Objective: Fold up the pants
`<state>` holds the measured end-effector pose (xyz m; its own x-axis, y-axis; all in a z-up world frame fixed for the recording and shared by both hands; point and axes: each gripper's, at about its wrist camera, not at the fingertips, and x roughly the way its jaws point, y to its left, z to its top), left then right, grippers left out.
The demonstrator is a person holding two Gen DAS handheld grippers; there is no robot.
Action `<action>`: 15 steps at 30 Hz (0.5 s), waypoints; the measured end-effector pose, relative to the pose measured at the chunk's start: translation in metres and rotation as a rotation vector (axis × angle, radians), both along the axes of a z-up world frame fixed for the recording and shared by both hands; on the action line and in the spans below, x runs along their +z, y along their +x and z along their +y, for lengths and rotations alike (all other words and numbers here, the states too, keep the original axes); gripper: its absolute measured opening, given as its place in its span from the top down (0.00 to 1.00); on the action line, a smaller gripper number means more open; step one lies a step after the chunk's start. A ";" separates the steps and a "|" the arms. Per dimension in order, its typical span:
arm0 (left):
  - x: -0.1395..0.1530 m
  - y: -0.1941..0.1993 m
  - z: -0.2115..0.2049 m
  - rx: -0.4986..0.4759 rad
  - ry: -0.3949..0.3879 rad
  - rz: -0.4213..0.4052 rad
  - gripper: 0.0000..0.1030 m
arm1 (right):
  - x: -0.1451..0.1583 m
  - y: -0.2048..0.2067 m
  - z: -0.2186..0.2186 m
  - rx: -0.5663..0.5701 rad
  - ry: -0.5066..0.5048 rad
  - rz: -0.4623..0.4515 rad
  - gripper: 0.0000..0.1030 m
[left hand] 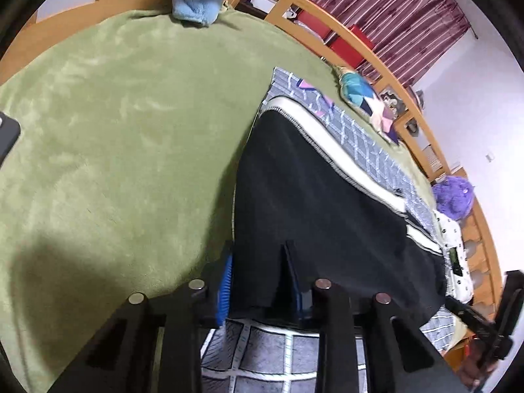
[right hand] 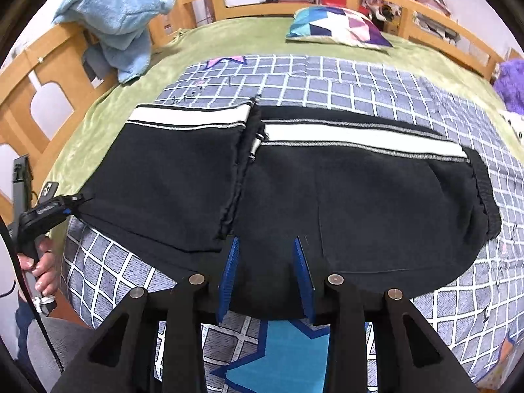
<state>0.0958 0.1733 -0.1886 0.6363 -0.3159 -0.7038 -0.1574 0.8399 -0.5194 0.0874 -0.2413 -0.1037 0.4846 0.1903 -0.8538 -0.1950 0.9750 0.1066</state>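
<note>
Black pants [right hand: 327, 190] with a white side stripe lie across a grid-patterned blanket [right hand: 327, 78], the leg end folded over the middle and the waistband at the right. My right gripper [right hand: 266, 240] stands over the near edge. Its blue pads are apart and the flat cloth lies between them without being pinched. My left gripper [right hand: 70, 204], held by a hand [right hand: 42, 262], is at the pants' left corner. In the left wrist view the pants [left hand: 311, 196] bunch up between the fingers of the left gripper [left hand: 258, 249], with a crease beside the right finger; it is shut on that cloth.
A green bed cover [right hand: 229, 36] lies under the blanket, inside a wooden bed frame [right hand: 19, 75]. A blue plush cloth [right hand: 121, 16] hangs over the rail at the far left. A patterned pillow [right hand: 334, 23] and a purple plush [right hand: 511, 82] sit at the back. A dark phone [left hand: 6, 137] lies at the left.
</note>
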 end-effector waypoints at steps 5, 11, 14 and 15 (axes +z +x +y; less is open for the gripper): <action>0.027 0.001 -0.017 -0.013 0.084 -0.002 0.77 | -0.003 0.004 -0.017 -0.030 0.024 0.011 0.67; 0.032 0.002 -0.009 0.061 0.132 0.086 0.76 | 0.004 0.000 -0.038 -0.060 0.079 -0.015 0.67; 0.036 -0.014 -0.007 0.054 0.125 0.056 0.68 | 0.004 -0.004 -0.041 -0.056 0.070 -0.026 0.67; 0.036 -0.018 -0.006 0.052 0.120 0.053 0.63 | 0.004 -0.005 -0.041 -0.052 0.060 -0.031 0.67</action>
<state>0.0776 0.1669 -0.1527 0.6101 -0.1950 -0.7680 -0.2267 0.8858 -0.4050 0.0827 -0.2823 -0.0996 0.5214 0.2147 -0.8258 -0.1482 0.9759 0.1601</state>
